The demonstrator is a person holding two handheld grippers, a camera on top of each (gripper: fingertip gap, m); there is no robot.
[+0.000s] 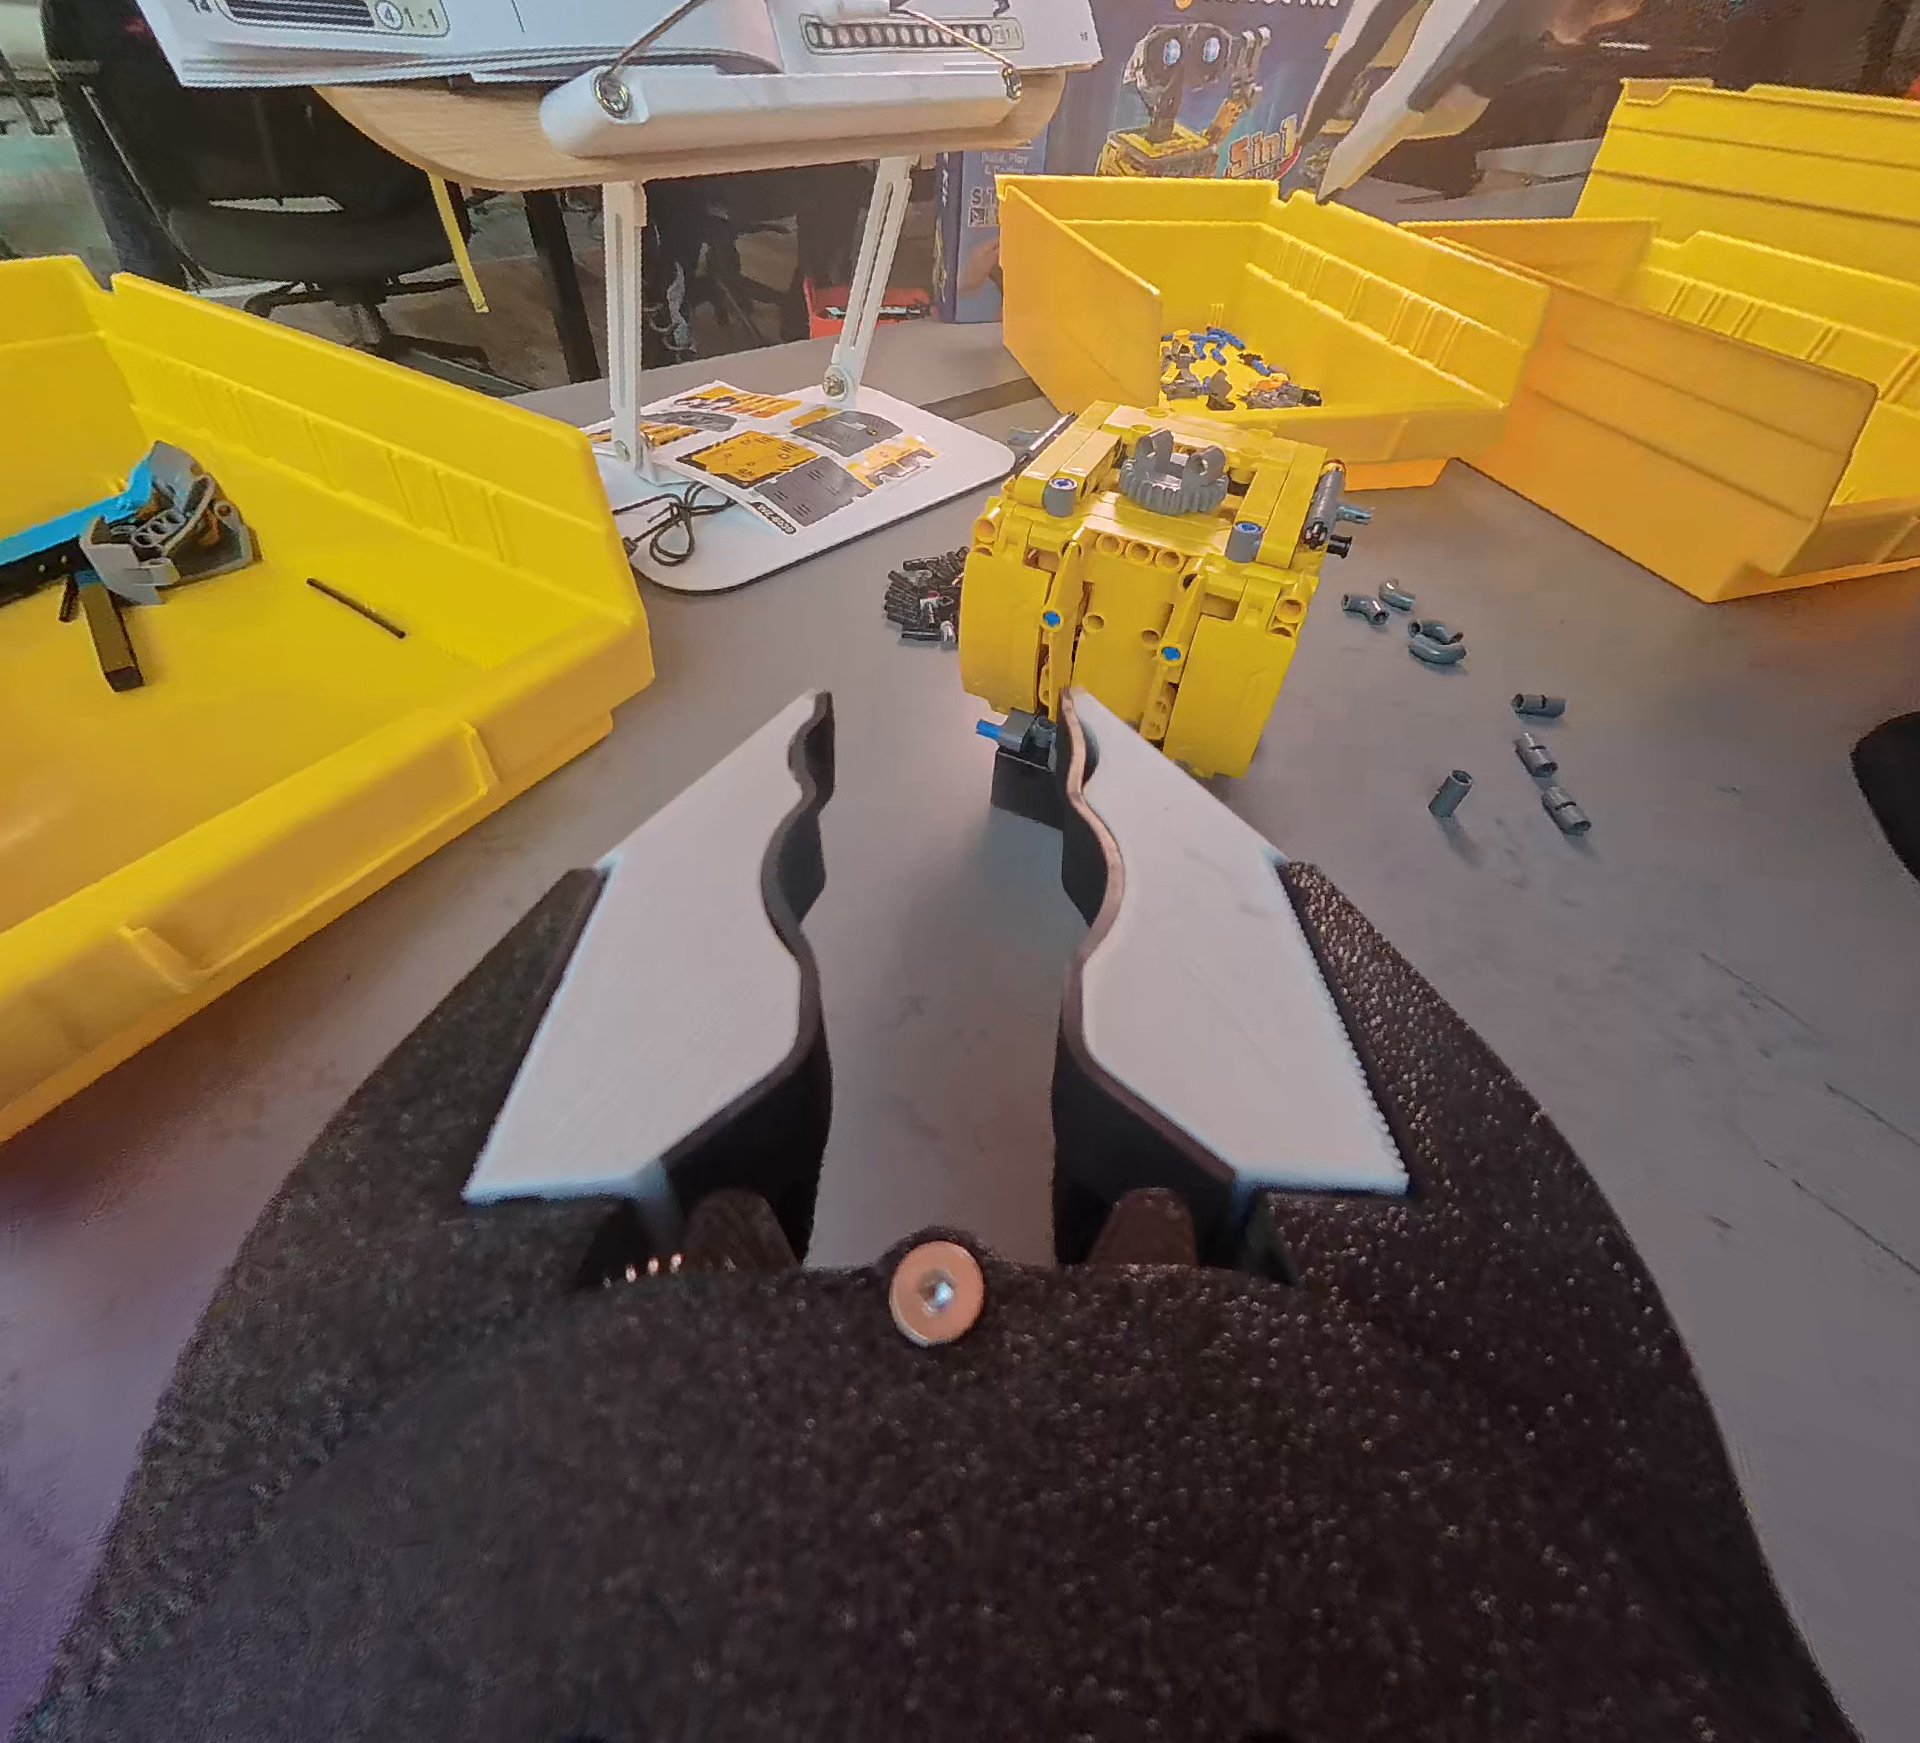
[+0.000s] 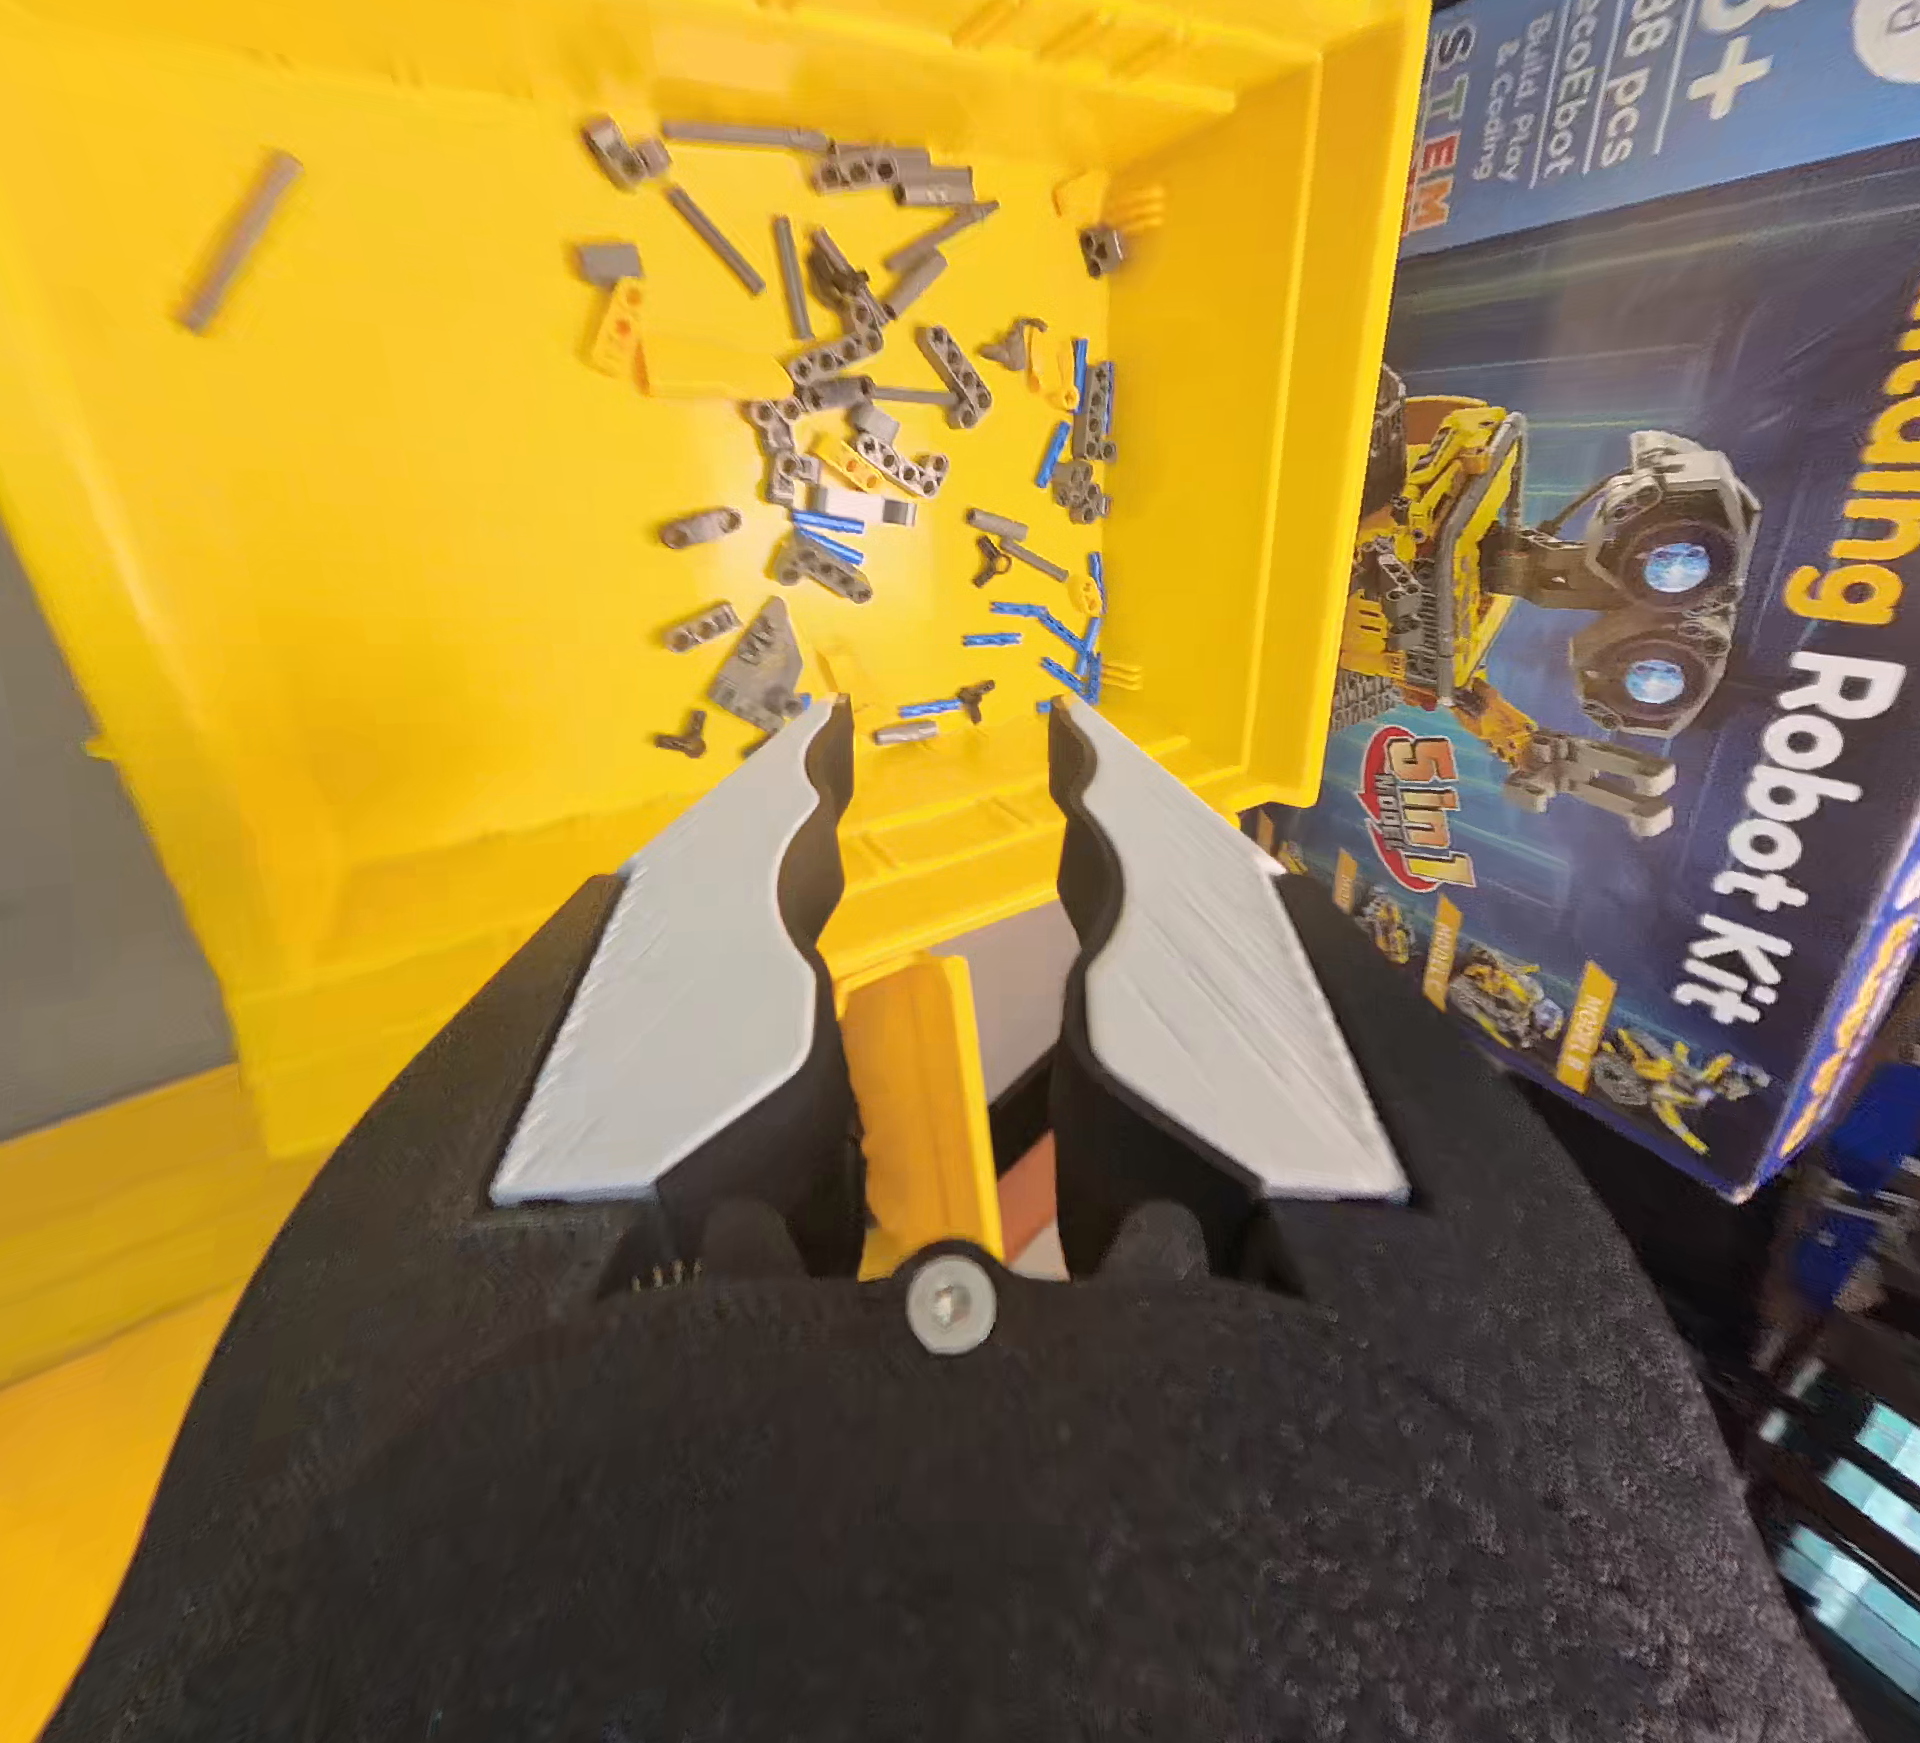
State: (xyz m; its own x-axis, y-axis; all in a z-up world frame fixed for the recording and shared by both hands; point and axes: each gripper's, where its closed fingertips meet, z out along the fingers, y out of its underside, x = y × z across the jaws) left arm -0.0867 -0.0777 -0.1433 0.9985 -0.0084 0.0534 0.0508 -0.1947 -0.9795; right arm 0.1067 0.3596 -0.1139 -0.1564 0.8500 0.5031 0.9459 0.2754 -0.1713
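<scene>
Right wrist view: right gripper (image 2: 951, 722), fingers apart and empty, hangs over the bin (image 2: 1278, 446) of loose parts (image 2: 873, 446) (just beyond its tips). Left gripper (image 1: 948, 722), also spread, sits near the yellow model (image 1: 1132, 592), far right of it.

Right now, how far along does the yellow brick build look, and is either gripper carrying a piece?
Done: the yellow model's body stands assembled, grey gear on top. In hand: nothing; the left gripper is open beside it, the right gripper open over the parts bin. Left: loose pieces fill that bin, grey connectors dot the table.
</scene>
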